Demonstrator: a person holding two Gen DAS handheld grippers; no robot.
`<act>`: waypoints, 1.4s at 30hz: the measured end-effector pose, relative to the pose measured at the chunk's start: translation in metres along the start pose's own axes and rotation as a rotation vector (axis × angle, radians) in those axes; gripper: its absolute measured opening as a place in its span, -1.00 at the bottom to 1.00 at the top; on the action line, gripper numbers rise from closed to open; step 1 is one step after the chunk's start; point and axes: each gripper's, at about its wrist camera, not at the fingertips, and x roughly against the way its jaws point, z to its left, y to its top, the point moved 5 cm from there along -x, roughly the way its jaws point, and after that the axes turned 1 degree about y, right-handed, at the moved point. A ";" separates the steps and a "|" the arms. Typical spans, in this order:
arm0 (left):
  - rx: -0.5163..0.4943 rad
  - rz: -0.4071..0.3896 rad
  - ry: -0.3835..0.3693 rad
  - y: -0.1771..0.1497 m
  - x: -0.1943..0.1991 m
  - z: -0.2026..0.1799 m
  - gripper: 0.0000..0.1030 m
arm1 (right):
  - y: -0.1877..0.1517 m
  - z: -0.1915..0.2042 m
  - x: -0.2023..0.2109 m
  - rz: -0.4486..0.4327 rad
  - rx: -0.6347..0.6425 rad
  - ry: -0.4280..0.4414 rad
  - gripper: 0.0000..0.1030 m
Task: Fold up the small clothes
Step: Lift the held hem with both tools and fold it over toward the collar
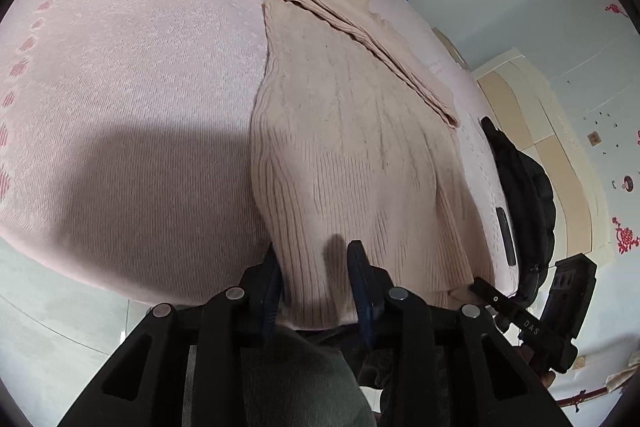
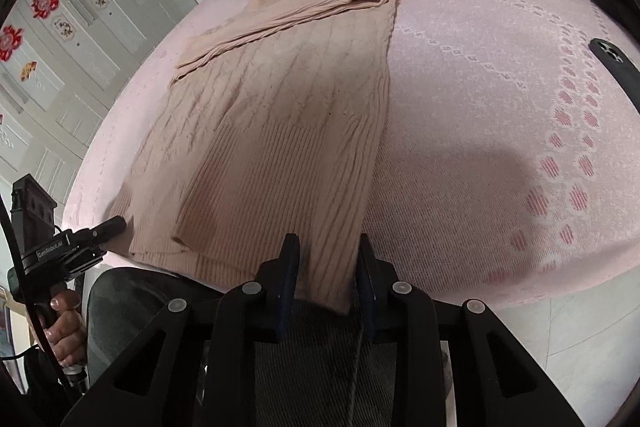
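Sweater (image 1: pixel 352 131) lying sleeves-folded on bed (image 1: pixel 140 67); both hand-held grippers (image 1: pixel 316 267) (image 2: pixel 326 267) seemingly pinching hem, bottom-up fold pending.

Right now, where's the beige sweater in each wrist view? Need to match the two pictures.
Left wrist: sweater fills the centre, running from the top down to the left hand-held gripper, whose fingers straddle its hem.
Right wrist: sweater sits centre-left, its hem corner between the fingers of the right hand-held gripper.
Shared landmark: the folded sleeve, lying diagonally across the far end of the sweater on the pink bedspread.
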 end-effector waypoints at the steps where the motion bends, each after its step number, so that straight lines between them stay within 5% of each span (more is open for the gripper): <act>1: 0.009 -0.004 0.022 0.001 0.001 0.001 -0.67 | 0.001 0.001 -0.002 0.010 0.001 0.008 -0.87; 2: 0.012 -0.007 0.037 0.000 0.001 0.002 -0.80 | 0.001 0.000 -0.003 0.017 -0.006 0.016 -0.89; 16: 0.066 -0.129 -0.084 0.022 0.056 -0.011 -0.83 | 0.028 -0.026 0.063 -0.174 -0.233 0.204 -0.91; 29: -0.172 -0.240 0.191 0.081 0.082 -0.086 -0.82 | 0.083 0.002 0.094 -0.256 -0.185 0.193 -0.91; 42: -0.260 -0.340 0.227 0.176 0.073 -0.132 -0.82 | 0.177 -0.003 0.089 -0.356 -0.242 0.205 -0.91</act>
